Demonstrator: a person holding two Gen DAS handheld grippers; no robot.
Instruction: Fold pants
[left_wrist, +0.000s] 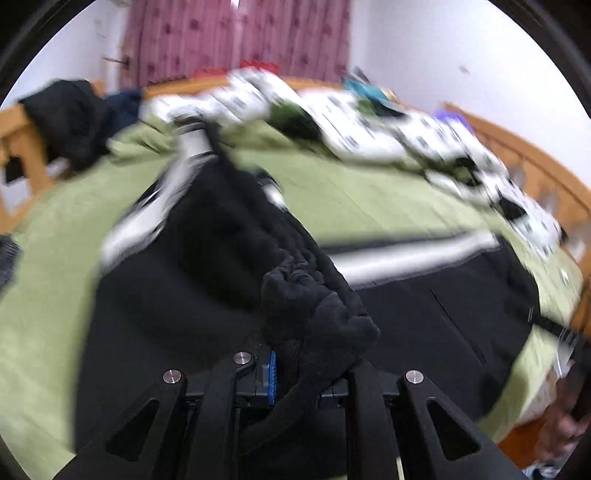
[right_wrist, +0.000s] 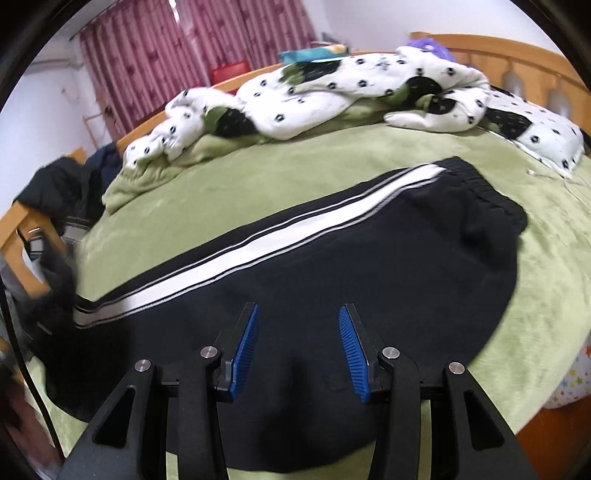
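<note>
1. Pants: black fleece track pants (right_wrist: 369, 258) with a white side stripe (right_wrist: 236, 258) lie across the middle of the green plush bedspread (right_wrist: 258, 177), elastic waistband toward the bed's right edge, legs running to the left edge.
2. Left gripper (left_wrist: 295, 369): jaws pinched tight on a bunched wad of the black fabric (left_wrist: 314, 314), which hides most of the blue ribbed pad. The fabric rises from the bed into the jaws; this view is heavily motion-blurred.
3. Right gripper (right_wrist: 298, 350): jaws partly apart, blue ribbed pads (right_wrist: 245, 347) bare, nothing gripped. It sits over the pants near the bed's front edge; whether the fingertips touch the cloth I cannot tell.
4. White quilt with black dots (right_wrist: 332, 96) is heaped along the far edge of the bed, clear of the pants.
5. Wooden bed frame (right_wrist: 517, 59) rims the far and right sides.
6. Dark clothes (right_wrist: 62, 184) hang over the frame at the left edge.
7. Pink patterned curtains (right_wrist: 155, 55) hang behind the bed.
</note>
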